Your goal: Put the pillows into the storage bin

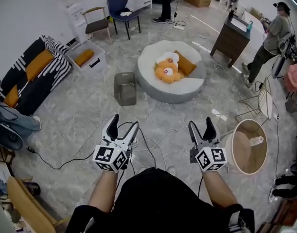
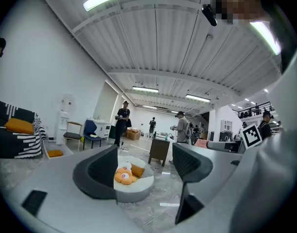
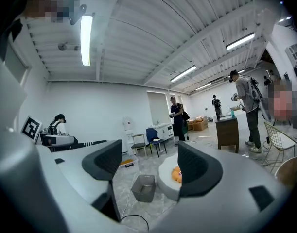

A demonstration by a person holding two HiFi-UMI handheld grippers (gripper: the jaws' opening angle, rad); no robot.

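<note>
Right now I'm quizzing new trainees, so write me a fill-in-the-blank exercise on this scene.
The grey storage bin is ____.
The orange pillows lie on the round cushion, at the bin's ____ in the head view.
The left hand-held gripper and the right hand-held gripper both have jaws ____.
Missing: empty; right; open.

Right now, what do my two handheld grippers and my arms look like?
The pale grey left gripper and its twin, the right gripper, each have two dark, curved jaws with finely textured pads. Each carries a white cube printed with black square markers. The person wears a black short-sleeved top, and the forearms are uncovered.
</note>
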